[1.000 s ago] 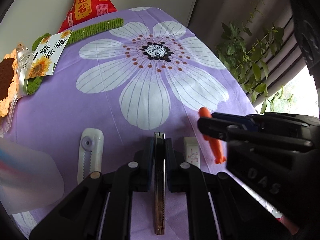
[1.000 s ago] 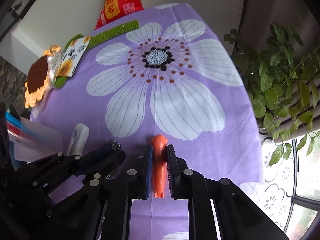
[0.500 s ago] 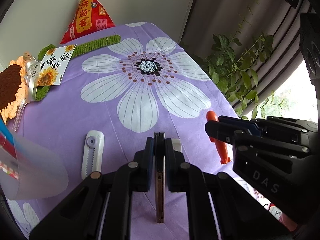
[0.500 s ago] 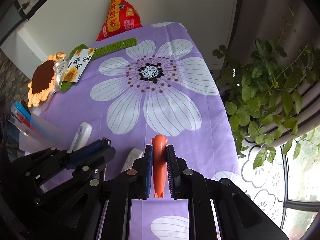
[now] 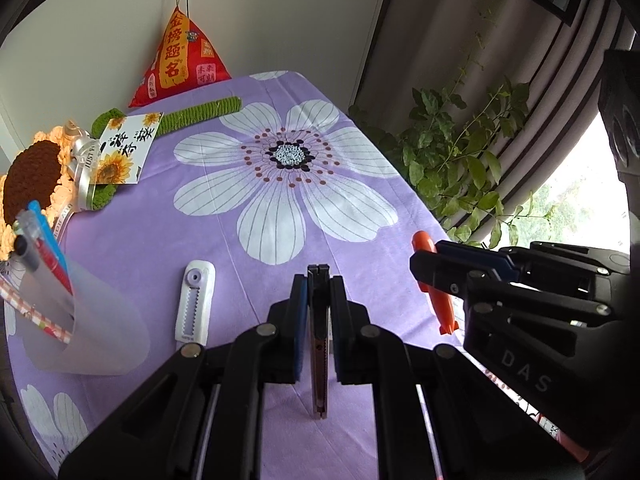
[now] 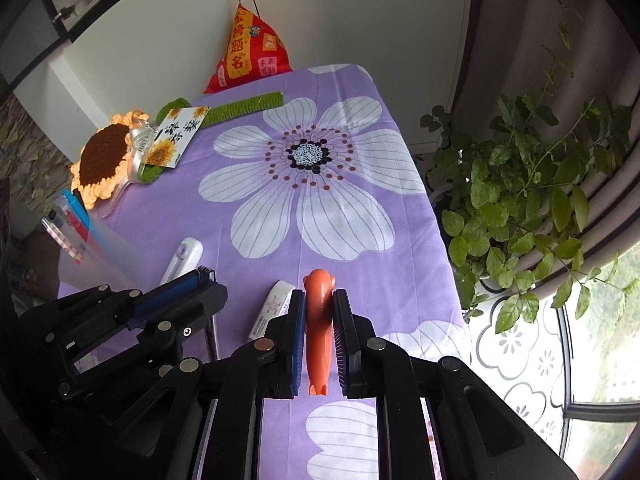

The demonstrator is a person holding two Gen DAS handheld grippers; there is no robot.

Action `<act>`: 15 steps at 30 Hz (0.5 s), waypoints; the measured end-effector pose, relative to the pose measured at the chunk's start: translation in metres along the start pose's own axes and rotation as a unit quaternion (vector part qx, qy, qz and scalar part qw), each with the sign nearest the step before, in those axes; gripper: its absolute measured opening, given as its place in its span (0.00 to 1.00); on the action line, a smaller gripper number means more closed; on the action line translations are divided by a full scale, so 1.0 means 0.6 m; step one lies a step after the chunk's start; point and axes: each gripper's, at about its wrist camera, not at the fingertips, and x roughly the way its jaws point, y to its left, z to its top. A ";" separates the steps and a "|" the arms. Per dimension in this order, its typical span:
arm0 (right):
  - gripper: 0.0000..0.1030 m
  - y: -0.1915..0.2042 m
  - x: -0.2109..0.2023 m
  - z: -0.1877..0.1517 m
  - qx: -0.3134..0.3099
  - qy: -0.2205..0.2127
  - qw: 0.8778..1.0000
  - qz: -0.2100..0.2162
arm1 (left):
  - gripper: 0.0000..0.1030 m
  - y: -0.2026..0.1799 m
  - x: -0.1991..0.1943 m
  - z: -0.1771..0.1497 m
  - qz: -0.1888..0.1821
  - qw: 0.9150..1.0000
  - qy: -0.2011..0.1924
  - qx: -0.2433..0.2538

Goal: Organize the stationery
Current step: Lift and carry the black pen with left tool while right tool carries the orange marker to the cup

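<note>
My left gripper is shut on a slim dark utility knife, held above the purple flowered cloth. My right gripper is shut on an orange carrot-shaped pen; it shows at the right of the left wrist view as well, with the orange pen in it. A translucent pen cup with several pens stands at the left; the cup also appears in the right wrist view. A white correction tape lies on the cloth near the cup. A white eraser lies just left of my right fingers.
A crocheted sunflower with a sunflower card lies at the far left. A red triangular pouch hangs at the back wall. A leafy plant stands past the table's right edge. The cloth-covered table fills the middle.
Both grippers have risen from the cloth with the knife and the orange pen still held. The table looks farther away, and the pen cup has come more into view.
</note>
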 end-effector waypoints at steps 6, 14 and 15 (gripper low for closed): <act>0.14 0.009 -0.030 -0.006 -0.006 -0.017 1.000 0.000 | 0.09 0.000 -0.036 -0.001 0.002 1.000 -0.023 0.000; 0.14 0.033 -0.070 -0.010 -0.020 -0.043 0.999 0.007 | 0.09 0.013 -0.109 0.001 0.012 0.998 -0.069 -0.007; 0.14 0.038 -0.076 -0.010 -0.023 -0.048 0.999 0.010 | 0.09 0.018 -0.124 0.001 0.015 0.997 -0.078 -0.009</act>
